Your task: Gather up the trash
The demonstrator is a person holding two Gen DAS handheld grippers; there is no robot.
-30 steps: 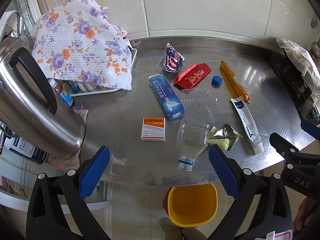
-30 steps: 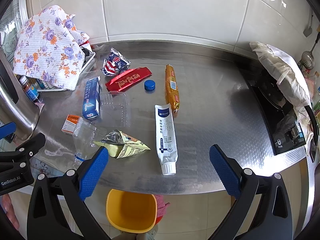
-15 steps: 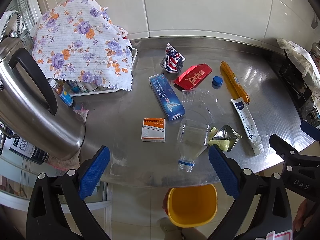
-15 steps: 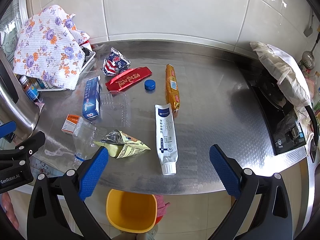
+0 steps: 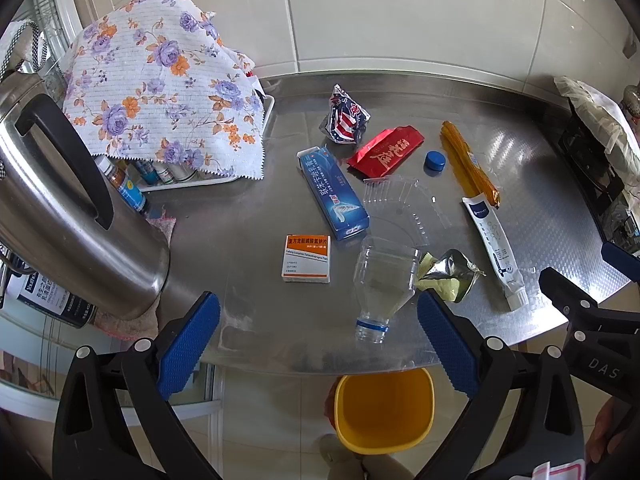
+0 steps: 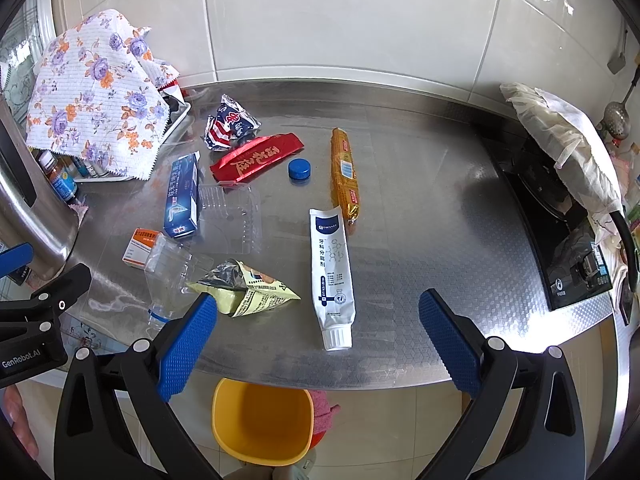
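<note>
Looking through left wrist: my left gripper [image 5: 318, 334] hangs spread wide and empty over the near edge of the steel counter [image 5: 248, 216].
Bottle: a clear plastic bottle [image 5: 382, 280] lies just ahead at 12 o'clock, neck toward me, touching a crumpled foil pouch [image 5: 448, 276] at its 3 o'clock.
Boxes: an orange-and-white medicine box [image 5: 307, 258] sits at 11 o'clock; a blue toothpaste box [image 5: 334, 194] lies beyond it, beside a clear plastic tray [image 5: 404, 208].
Far trash: a red wrapper [image 5: 386, 152], a blue cap [image 5: 435, 160] and a crumpled snack bag [image 5: 346, 118] lie toward 12 o'clock.
Bin: a yellow bin [image 5: 384, 412] stands on the floor below the counter edge.
Clutter: a steel kettle [image 5: 68, 216] at 9 o'clock, a floral cloth [image 5: 160, 84] behind it.

Switching to right wrist: my right gripper [image 6: 318, 334] is likewise spread wide, gripping nothing.
Tube: a white toothpaste tube [image 6: 331, 276] lies at 12 o'clock, cap toward me; an orange sausage pack [image 6: 344, 174] lies past it.
Pouch: at 10 o'clock, by my left finger.
Stove: a black cooktop [image 6: 560, 232] at 3 o'clock.
</note>
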